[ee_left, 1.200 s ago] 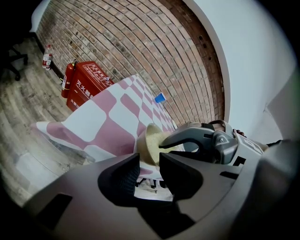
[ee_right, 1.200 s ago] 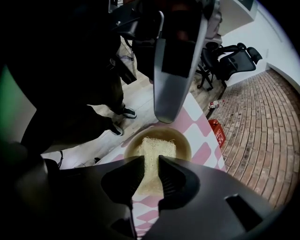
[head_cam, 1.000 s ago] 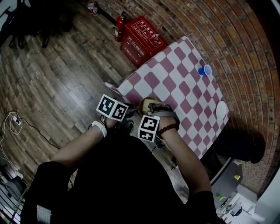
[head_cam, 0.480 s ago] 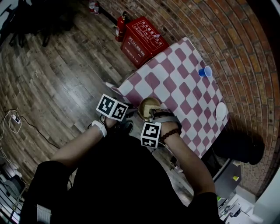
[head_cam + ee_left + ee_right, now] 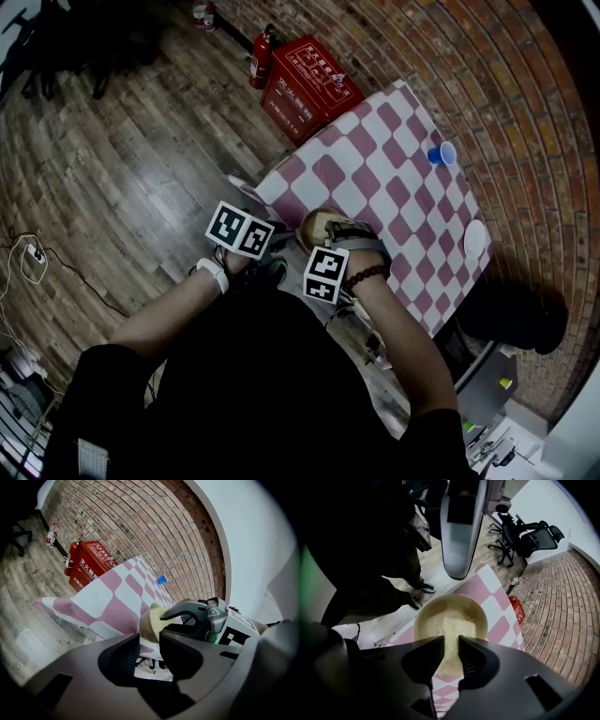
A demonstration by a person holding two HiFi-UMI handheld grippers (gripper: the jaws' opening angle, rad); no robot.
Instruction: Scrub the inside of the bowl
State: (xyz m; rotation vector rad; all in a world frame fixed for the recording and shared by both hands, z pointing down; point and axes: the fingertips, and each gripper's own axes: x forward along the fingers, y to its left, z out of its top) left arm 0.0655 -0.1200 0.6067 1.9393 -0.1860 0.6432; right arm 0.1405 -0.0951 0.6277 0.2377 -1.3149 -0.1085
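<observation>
A tan bowl [image 5: 315,225] stands at the near edge of the checked table [image 5: 375,155]. My right gripper [image 5: 450,651] reaches into the bowl [image 5: 450,616] from above and is shut on a yellowish scrub sponge [image 5: 453,629] that lies on the bowl's inner floor. My left gripper [image 5: 150,649] is level with the bowl [image 5: 146,623] on its left side. Its jaws stand apart, and only tablecloth shows through the gap. In the left gripper view the right gripper [image 5: 185,620] and the sponge [image 5: 159,615] show over the bowl's rim. Both marker cubes hide the fingers in the head view.
A blue cup [image 5: 441,153] and a white round dish [image 5: 475,237] sit at the table's far side by the brick wall. A red box [image 5: 305,86] and a fire extinguisher [image 5: 258,58] stand on the wood floor beyond the table. Office chairs [image 5: 525,531] are further off.
My right gripper drew back a little toward me over the bowl, then moved forward again. The left gripper and the bowl have stayed where they were.
</observation>
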